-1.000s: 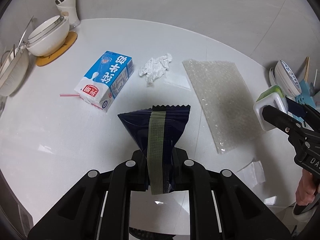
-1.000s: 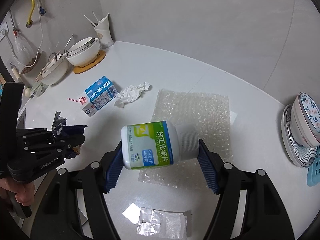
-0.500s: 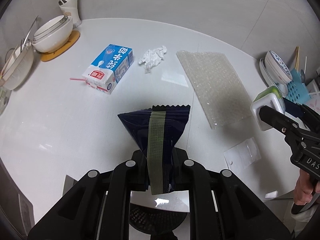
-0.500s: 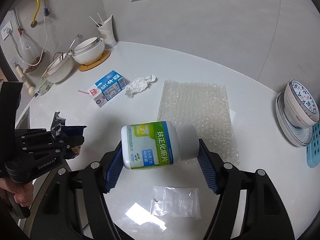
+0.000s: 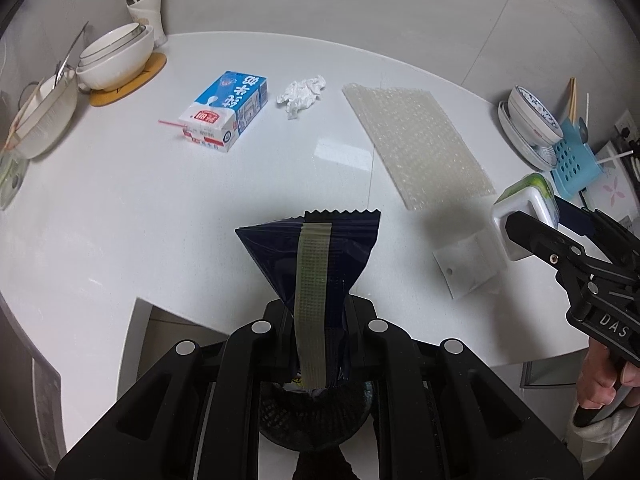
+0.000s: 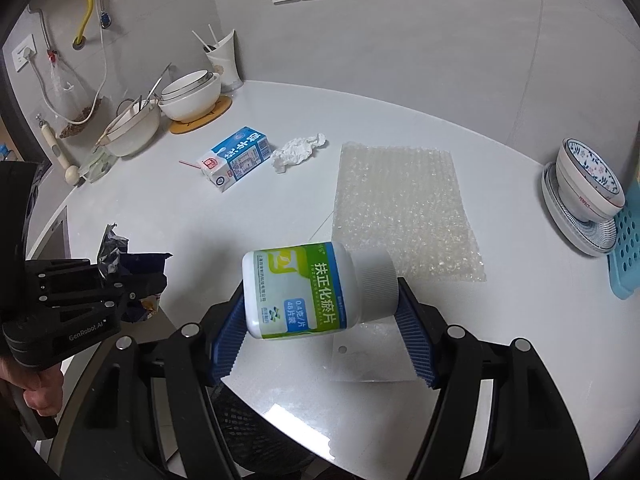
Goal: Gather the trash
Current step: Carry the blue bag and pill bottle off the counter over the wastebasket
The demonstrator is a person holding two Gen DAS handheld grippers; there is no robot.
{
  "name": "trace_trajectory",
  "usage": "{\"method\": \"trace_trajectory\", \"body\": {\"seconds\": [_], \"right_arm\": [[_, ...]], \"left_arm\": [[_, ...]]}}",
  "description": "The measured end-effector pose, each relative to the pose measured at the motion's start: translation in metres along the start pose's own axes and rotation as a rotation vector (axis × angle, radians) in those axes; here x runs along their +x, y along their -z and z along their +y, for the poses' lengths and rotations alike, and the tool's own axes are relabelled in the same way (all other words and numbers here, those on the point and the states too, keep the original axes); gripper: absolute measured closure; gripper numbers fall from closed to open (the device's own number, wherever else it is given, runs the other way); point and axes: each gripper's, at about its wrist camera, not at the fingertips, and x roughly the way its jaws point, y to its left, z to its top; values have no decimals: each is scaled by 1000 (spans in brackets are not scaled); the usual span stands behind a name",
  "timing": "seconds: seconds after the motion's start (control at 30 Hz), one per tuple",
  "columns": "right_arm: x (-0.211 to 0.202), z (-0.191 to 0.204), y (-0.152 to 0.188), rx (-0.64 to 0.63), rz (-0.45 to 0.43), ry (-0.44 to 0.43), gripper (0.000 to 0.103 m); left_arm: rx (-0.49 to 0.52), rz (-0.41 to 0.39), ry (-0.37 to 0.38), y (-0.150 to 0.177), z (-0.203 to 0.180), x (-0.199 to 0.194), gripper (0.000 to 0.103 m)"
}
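Left tongs: my left gripper [image 5: 318, 316] is clamped nearly shut on a dark blue crinkled foil snack wrapper [image 5: 310, 248] with a pale green strip, held up off the table.
Right tongs: my right gripper [image 6: 320, 300] stands fairly wide, its blue ribbed pads pressed on the two ends of a white plastic pill bottle [image 6: 308, 290] with a green and blue label, lying sideways between them.
Bin: a black mesh wastebasket [image 5: 314, 416] shows below the left tongs, past the edge of the round white table [image 5: 120, 208] (I judge it the drop point).
Done so far: two pieces lifted, neither yet dropped; what already lies in the basket I cannot tell.
Left on the table: a blue and white milk carton [image 5: 226, 112] with a pink straw, a crumpled white tissue [image 5: 302, 94] just beside it, a clear bubble-wrap sheet [image 5: 416, 140], and a small clear plastic bag [image 5: 464, 260] near the front edge.
Progress: early to middling, I reckon; four pieces wait.
Not trash: stacked white bowls [image 5: 116, 56] stay.
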Motion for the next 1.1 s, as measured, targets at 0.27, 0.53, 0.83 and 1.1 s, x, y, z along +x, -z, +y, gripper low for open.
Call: {"method": "trace_trajectory", "body": {"seconds": [0.27, 0.53, 0.83, 1.1], "right_arm": [[-16, 20, 27, -3, -1, 2, 37], [-31, 36, 53, 1, 3, -10, 37], [-42, 51, 75, -6, 10, -19, 37], [-38, 62, 97, -14, 35, -21, 37]], "left_arm": [[9, -7, 17, 31, 4, -18, 90], [7, -17, 27, 58, 14, -35, 90], [7, -1, 27, 90, 25, -43, 90], [10, 22, 28, 116, 32, -41, 90]]}}
